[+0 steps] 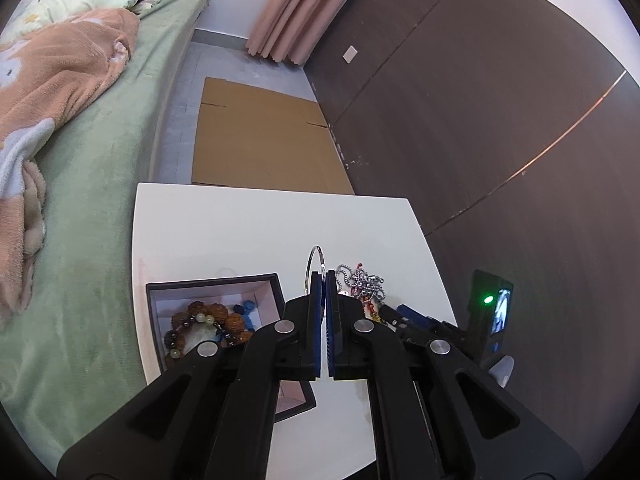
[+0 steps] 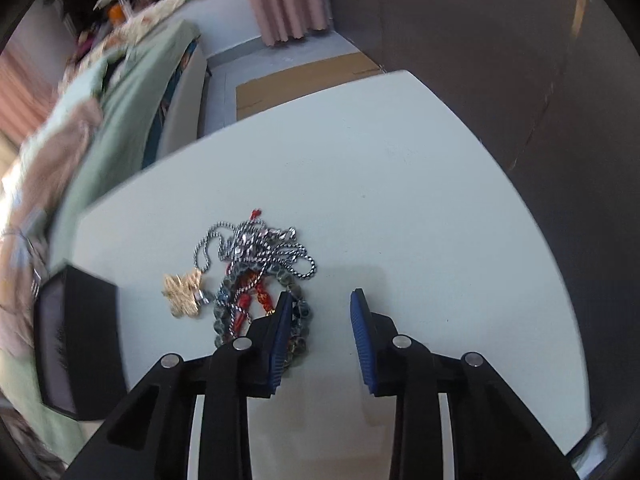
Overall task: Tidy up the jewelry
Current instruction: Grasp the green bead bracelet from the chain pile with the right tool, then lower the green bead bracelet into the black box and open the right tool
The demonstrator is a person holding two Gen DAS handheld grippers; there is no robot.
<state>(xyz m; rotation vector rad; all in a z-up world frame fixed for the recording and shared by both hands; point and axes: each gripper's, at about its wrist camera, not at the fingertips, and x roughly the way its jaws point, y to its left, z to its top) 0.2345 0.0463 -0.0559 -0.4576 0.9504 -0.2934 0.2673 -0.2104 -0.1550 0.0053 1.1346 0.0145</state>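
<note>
Through the left wrist camera, the left gripper [image 1: 324,276] has its jaws pinching a thin silver ring [image 1: 315,266] upright above the white table [image 1: 248,232]; at 8 o'clock from it sits a dark box [image 1: 212,282] holding bead bracelets [image 1: 200,326]; a chain pile [image 1: 362,284] lies at 3 o'clock. From the right wrist camera, the right gripper [image 2: 320,300] hangs with jaws spread; tangled chains [image 2: 256,252] and a gold pendant [image 2: 182,294] lie at 10 o'clock, its left finger [image 2: 280,336] overlapping a dark bead bracelet [image 2: 298,320].
</note>
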